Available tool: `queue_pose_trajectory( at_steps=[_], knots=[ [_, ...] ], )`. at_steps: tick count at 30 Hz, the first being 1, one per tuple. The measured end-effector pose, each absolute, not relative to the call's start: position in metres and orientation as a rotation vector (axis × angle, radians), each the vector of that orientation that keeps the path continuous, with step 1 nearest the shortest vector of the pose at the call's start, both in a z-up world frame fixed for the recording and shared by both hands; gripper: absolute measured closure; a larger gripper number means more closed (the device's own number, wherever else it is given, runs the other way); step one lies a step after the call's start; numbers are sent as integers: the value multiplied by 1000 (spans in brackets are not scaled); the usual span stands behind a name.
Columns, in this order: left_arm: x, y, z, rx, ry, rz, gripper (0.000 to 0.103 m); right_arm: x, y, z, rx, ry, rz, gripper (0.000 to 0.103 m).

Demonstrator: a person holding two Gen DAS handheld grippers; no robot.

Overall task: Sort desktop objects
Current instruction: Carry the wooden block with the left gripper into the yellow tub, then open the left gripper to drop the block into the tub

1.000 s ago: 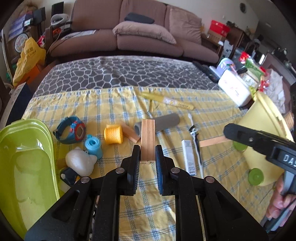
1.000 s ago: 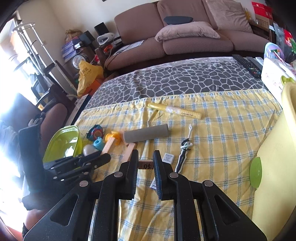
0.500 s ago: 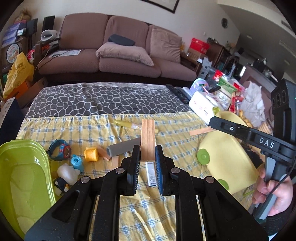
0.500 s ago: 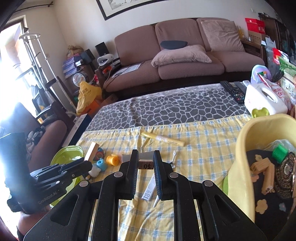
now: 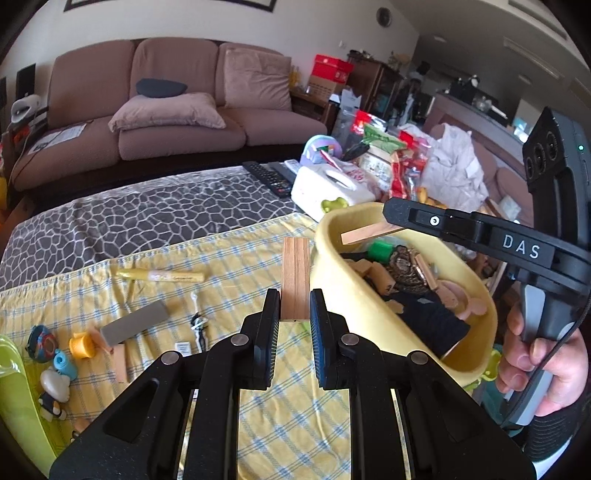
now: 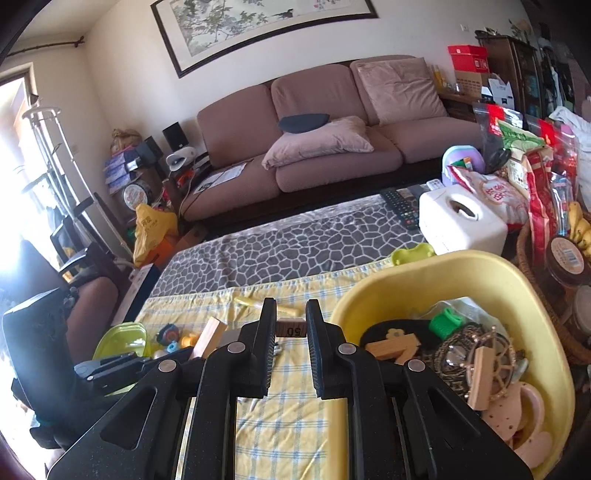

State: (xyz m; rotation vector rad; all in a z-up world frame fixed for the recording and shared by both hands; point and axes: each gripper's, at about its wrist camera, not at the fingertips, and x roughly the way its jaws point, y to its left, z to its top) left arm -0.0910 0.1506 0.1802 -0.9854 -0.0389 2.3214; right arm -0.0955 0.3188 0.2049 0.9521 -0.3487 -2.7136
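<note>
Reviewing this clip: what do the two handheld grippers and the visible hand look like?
Both the left gripper and right gripper are matte black plastic with silver pivot screws and ribbed pads. The right one shows white "DAS" lettering, a grey handle and a trailing black cable. The hand wears a dark cuff.

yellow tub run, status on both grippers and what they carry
Left gripper shut on long wooden block. Right gripper shut on flat wooden stick, over yellow plastic tub. Nothing blocking.

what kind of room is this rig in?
A home living room, most likely: a sofa under a framed painting, and a cloth-covered table with remotes and a tissue box.
</note>
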Motion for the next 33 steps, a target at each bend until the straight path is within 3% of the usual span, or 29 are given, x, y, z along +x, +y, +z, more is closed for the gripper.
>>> queue_pose_trajectory(
  at_steps=[15,28,32,33],
  knots=[
    [-94,269,173,-1026,141,2203,88,-88,401,187,1040,-451,-2774,88],
    [-105,299,153,-1104,261,2198,89,-96,407,166,1185,-385,-2759,87],
    [-105,297,154,-1108,246,2211,88,-95,408,163,1208,-388,-2726,82],
    [-105,295,155,-1108,230,2209,83,-95,409,162,1206,-394,-2723,79]
  ],
)
